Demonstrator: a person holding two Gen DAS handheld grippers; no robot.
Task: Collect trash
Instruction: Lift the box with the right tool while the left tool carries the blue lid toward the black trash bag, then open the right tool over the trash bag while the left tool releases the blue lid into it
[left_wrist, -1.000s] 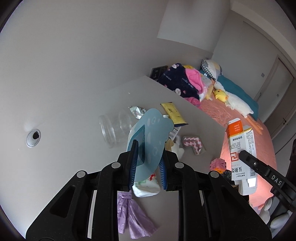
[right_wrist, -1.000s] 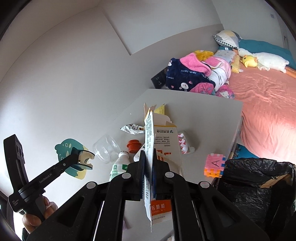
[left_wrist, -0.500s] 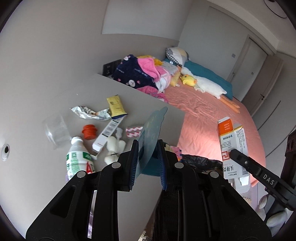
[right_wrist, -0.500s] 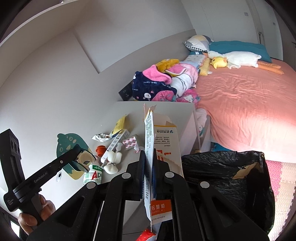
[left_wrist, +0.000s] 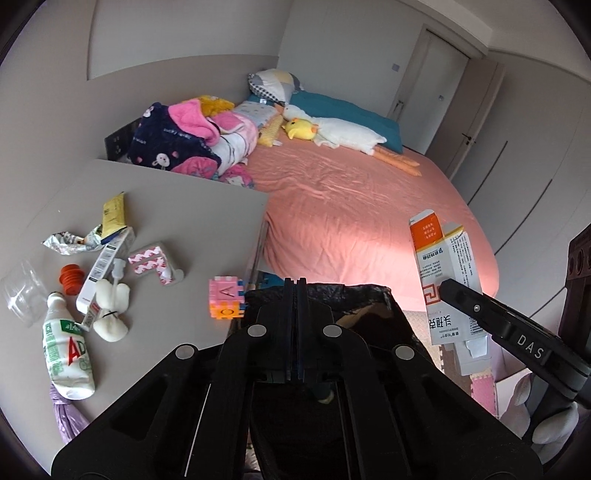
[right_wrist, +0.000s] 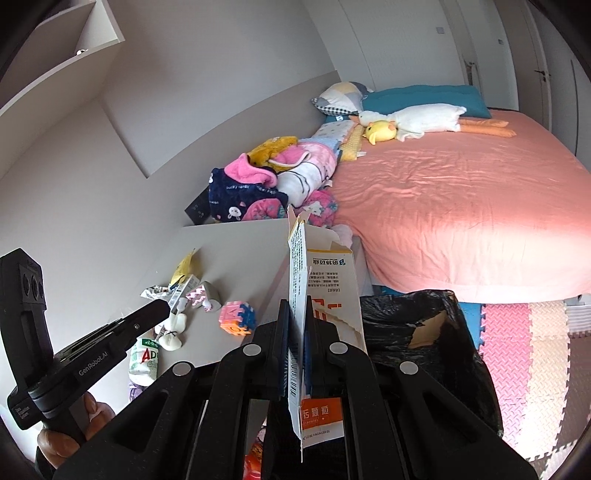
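Observation:
My left gripper (left_wrist: 295, 286) is shut and empty, held over the black trash bag (left_wrist: 354, 306) beside the table. It also shows in the right wrist view (right_wrist: 162, 306). My right gripper (right_wrist: 295, 306) is shut on a flattened white and orange medicine carton (right_wrist: 325, 291), upright above the bag (right_wrist: 413, 332). The carton also shows in the left wrist view (left_wrist: 447, 273). On the grey table (left_wrist: 192, 206) lie a white drink bottle (left_wrist: 64, 350), a clear plastic cup (left_wrist: 18, 291), a foil wrapper (left_wrist: 66, 243), a yellow sachet (left_wrist: 112, 214) and a long white box (left_wrist: 99, 273).
A pink foam cube (left_wrist: 225, 297) sits at the table edge by the bag. An orange cap (left_wrist: 70, 277), a white toy (left_wrist: 110, 306), a pink patterned piece (left_wrist: 151, 262) and a purple bag (left_wrist: 62, 417) lie there too. The pink bed (left_wrist: 354, 206) with clothes stands behind.
The blue dinosaur card that my left gripper held has gone and its jaws have shut together. Both grippers swung right, from the table to over the black bag.

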